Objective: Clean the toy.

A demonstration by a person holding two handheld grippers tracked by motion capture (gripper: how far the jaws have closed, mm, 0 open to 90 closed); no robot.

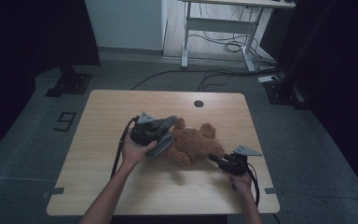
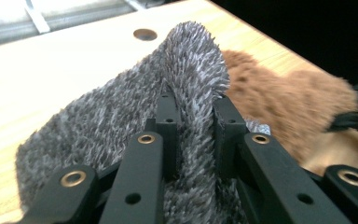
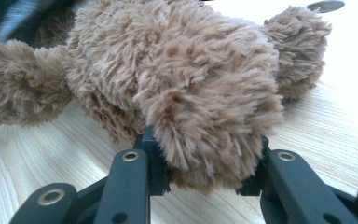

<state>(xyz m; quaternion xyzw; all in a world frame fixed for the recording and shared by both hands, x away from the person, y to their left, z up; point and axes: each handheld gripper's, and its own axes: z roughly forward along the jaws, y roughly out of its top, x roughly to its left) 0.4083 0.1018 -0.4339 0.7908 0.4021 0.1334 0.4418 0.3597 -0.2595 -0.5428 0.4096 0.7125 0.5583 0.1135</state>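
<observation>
A: State the surface condition.

B: The wooden surface [image 1: 98, 154] carries a brown plush bear [image 1: 193, 144] near its middle.

A: Left gripper [image 1: 164, 125]?

B: Its jaws are clamped on a fold of grey fuzzy cloth [image 2: 98, 126], held just beside the bear, apparently over its head end.

A: Right gripper [image 1: 213, 159]?

B: Its jaws are closed on a bear limb.

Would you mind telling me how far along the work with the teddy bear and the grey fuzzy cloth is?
Done: both grips are made. The left gripper is shut on a fold of the grey fuzzy cloth, and the right gripper is shut on a limb of the brown teddy bear. In hand: the cloth is raised at the bear's left end. Left: the bear lies almost wholly uncovered on the table.
</observation>
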